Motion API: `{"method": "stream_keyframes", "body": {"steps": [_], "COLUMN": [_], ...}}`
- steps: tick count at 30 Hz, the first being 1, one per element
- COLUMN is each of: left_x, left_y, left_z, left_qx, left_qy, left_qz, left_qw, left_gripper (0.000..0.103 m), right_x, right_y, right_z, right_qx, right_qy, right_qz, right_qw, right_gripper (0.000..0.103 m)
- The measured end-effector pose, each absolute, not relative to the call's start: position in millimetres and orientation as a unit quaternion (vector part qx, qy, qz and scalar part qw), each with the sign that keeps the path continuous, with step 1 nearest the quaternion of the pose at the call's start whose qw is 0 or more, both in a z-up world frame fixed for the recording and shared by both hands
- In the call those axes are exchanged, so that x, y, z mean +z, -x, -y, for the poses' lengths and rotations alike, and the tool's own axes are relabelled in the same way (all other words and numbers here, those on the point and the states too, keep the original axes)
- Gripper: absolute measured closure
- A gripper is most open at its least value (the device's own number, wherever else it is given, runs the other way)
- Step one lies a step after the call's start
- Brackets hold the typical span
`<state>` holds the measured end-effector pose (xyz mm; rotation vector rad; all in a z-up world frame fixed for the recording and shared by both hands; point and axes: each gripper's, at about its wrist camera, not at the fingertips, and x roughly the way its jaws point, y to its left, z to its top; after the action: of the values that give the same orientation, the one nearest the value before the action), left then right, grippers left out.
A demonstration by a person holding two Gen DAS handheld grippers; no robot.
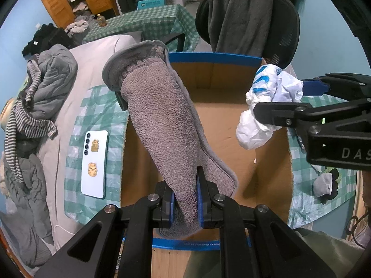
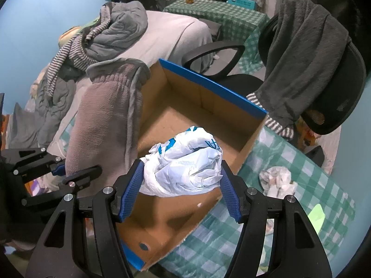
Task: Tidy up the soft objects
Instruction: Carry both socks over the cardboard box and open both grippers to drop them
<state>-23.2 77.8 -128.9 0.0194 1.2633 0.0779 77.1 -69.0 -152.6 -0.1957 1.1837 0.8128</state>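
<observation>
Two soft things hang above the cardboard box (image 2: 208, 97): our left claw (image 1: 185, 205) is clamped on the grey slipper (image 1: 162, 120), our right claw (image 2: 179, 185) on the crumpled plastic bag (image 2: 185, 164). We should lower both well inside — then part the fingers.

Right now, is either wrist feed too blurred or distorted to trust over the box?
Left wrist: sharp centre, grey fleece and cardboard box clear; fisheye bends the edges. Right wrist: white plastic bag crisp, its shadow on the box floor; dark vignette corners.
</observation>
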Motion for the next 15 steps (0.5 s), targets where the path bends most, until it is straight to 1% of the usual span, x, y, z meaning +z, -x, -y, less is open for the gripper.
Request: {"method": "stream_keyframes", "body": {"steps": [6, 10, 11, 13, 14, 15], "left_x": [-136.9, -139.7, -139.6, -138.1, -137.5, -136.2], "left_y": [15.2, 11.5, 11.6, 12.4, 12.8, 13.2], "left_z": [-80.1, -78.8, -78.0, -76.9, -77.2, -76.8], "left_qx": [0.028, 0.029, 0.03, 0.033, 0.034, 0.035], "left_qy": [-0.005, -0.011, -0.014, -0.022, -0.025, -0.028], "left_qz": [-0.601, -0.606, -0.606, -0.602, -0.599, -0.598], "left_qw": [0.799, 0.795, 0.795, 0.798, 0.799, 0.801], "left_gripper": [0.088, 0.085, 0.082, 0.07, 0.068, 0.063], "right_x": [-161.7, -164.0, -164.3, -163.7, -162.6, -162.1], "right_y": [-82.6, -86.9, -87.5, -88.2, -88.5, -88.9], "right_z": [61.0, 57.6, 56.6, 56.6, 56.7, 56.8], "right_qx": [0.369, 0.363, 0.364, 0.363, 0.362, 0.36], "right_qy": [0.095, 0.095, 0.095, 0.093, 0.093, 0.093], "right_qz": [-0.555, -0.557, -0.558, -0.559, -0.558, -0.557], "right_qw": [0.74, 0.741, 0.74, 0.74, 0.741, 0.743], "right_gripper": [0.037, 0.036, 0.034, 0.033, 0.03, 0.028]}}
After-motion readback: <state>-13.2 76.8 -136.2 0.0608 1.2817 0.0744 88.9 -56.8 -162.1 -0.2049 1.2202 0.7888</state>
